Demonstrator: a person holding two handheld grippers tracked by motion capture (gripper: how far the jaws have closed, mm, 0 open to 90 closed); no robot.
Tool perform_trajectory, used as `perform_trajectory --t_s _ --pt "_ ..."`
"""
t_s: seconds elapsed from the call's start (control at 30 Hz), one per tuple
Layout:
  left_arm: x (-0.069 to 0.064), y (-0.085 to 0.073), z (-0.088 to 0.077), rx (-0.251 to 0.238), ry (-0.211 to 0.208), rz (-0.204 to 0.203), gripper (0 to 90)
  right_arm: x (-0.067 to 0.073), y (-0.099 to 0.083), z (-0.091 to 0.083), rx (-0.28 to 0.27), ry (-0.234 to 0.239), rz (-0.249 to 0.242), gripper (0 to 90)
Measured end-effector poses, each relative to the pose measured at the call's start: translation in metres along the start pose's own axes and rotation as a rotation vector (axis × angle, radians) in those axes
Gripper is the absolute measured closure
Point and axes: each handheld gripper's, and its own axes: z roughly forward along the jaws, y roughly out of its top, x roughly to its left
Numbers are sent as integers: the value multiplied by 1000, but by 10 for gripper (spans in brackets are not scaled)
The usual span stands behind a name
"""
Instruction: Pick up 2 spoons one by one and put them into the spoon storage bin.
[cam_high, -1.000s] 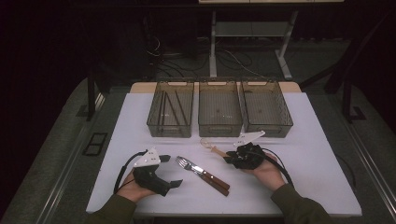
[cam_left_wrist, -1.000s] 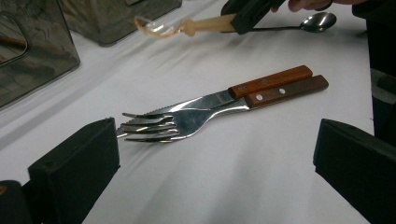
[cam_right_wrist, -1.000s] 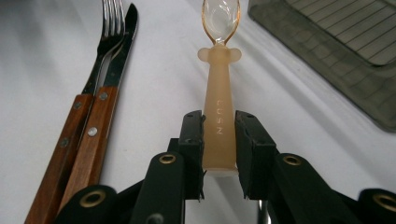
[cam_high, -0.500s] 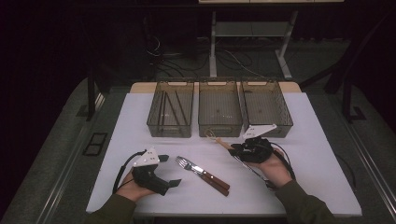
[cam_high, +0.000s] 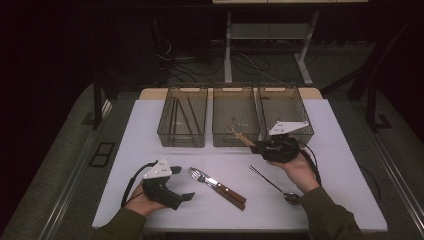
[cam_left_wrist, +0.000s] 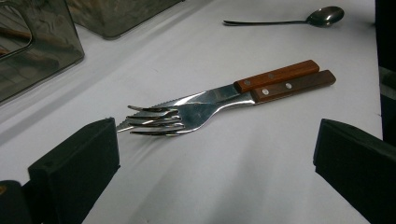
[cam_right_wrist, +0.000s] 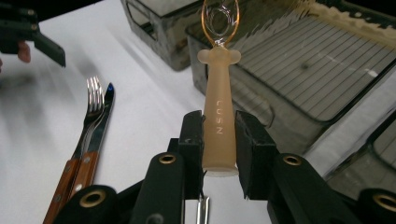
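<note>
Right gripper (cam_right_wrist: 219, 140) first: we have its jaws clamped on the thick beige handle of a small utensil (cam_right_wrist: 218, 116), probably a whisk or baby spoon with a thin amber wire loop at the far tip. We grip it low on the handle, near the butt end, so most of its length sticks out ahead of the jaws. From above, this gripper (cam_high: 260, 148) sits at the near edge of the middle bin (cam_high: 235, 138), with the utensil (cam_high: 239, 135) angled over that bin's near wall.

We judge the utensil light and its handle stiff, with a matte, slightly rubbery look that should not slip. The loop looks thin and easily bent, so the handle is the place to hold, and a grip nearer its middle would steady the tip.

To this gripper's left on the white table (cam_right_wrist: 140, 116) lie a fork (cam_right_wrist: 91, 112) and a steak knife (cam_right_wrist: 105, 116), side by side with wooden handles towards us. Ahead and right is the ribbed floor of the right bin (cam_right_wrist: 327, 60).

Left gripper (cam_high: 181, 183) rests on the table with its jaws wide apart, holding nothing. Just ahead of it lie the fork (cam_left_wrist: 187, 114) and knife (cam_left_wrist: 275, 75), and well beyond them a steel spoon (cam_left_wrist: 322, 16).
</note>
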Motion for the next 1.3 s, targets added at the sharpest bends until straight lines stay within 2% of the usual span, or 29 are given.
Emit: perform_trajectory --t_s 0.6,0.87,1.03,1.13,1.3 --pt "-1 0 1 -3 -5 4 0 -13 18 -1 -60 -29 30 735" --pt "-1 1 1 -4 -5 4 0 -29 32 4 -97 -55 73 735" --pt "-1 1 1 -3 -7 3 0 -38 42 13 -89 -76 88 735" --pt "-1 1 1 0 -7 7 0 -43 47 19 -76 -81 108 734" --pt "-2 1 1 1 -11 7 0 -50 54 34 -48 -97 115 734"
